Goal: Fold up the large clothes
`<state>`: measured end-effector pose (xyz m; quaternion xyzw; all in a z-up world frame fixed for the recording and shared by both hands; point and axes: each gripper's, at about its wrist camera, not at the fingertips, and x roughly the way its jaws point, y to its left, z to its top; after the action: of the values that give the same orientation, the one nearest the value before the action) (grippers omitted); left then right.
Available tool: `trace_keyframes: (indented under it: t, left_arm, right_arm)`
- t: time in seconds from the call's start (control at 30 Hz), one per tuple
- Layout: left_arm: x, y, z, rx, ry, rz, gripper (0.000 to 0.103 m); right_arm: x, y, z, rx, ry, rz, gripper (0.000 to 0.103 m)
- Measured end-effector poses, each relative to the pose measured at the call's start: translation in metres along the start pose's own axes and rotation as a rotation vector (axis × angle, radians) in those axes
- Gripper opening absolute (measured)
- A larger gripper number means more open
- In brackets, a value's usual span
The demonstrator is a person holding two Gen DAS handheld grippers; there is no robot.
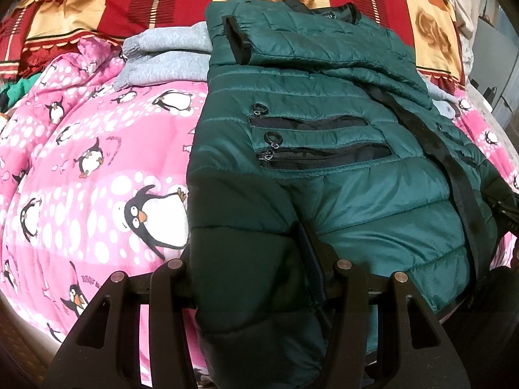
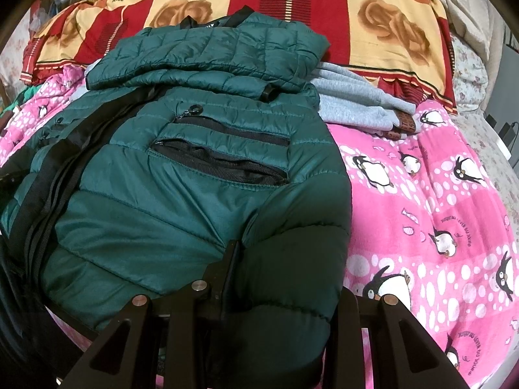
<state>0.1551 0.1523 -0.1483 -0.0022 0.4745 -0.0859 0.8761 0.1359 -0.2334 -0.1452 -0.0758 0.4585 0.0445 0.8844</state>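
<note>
A dark green quilted puffer jacket (image 1: 324,168) lies front-up on the bed, sleeves folded across its chest, black zips and pocket openings showing. The left gripper (image 1: 256,259) and right gripper (image 2: 285,269) each pinch a hem corner, apparently closed on the fabric. Beneath it lie a pink penguin blanket (image 1: 97,162), a grey sweatshirt (image 2: 356,103) and a red-and-yellow bedspread (image 2: 292,6).

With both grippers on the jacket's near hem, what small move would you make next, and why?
Probably lift both corners together and carry the hem toward the collar. The left gripper and right gripper each appear shut on a near corner of the jacket, whose sleeves already lie folded across its top, so the bottom-up fold seems to be what remains.
</note>
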Motion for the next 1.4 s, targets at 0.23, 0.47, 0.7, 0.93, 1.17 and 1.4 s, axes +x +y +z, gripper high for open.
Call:
trace_keyframes:
  t: [0.23, 0.47, 0.7, 0.93, 1.17, 1.4]
  left_arm:
    - [-0.007, 0.012, 0.002, -0.078, -0.001, -0.08, 0.023]
    - [-0.043, 0.033, 0.003, -0.165, -0.025, -0.155, 0.017]
    - [-0.091, 0.047, -0.007, -0.17, -0.08, -0.23, 0.017]
    - [-0.123, 0.045, -0.034, -0.157, -0.108, -0.249, 0.015]
    - [-0.159, 0.031, -0.07, -0.093, -0.129, -0.23, 0.015]
    - [-0.147, 0.033, -0.093, -0.101, -0.08, -0.207, 0.015]
  right_arm:
    - [-0.021, -0.013, 0.007, 0.133, -0.019, 0.069, 0.02]
    - [-0.062, -0.025, 0.006, 0.243, -0.083, 0.218, 0.015]
    - [-0.105, -0.024, -0.018, 0.3, -0.151, 0.318, 0.014]
    - [-0.137, -0.023, -0.045, 0.297, -0.194, 0.334, 0.014]
    - [-0.167, -0.015, -0.069, 0.237, -0.19, 0.297, 0.014]
    - [-0.171, -0.004, -0.094, 0.222, -0.169, 0.276, 0.014]
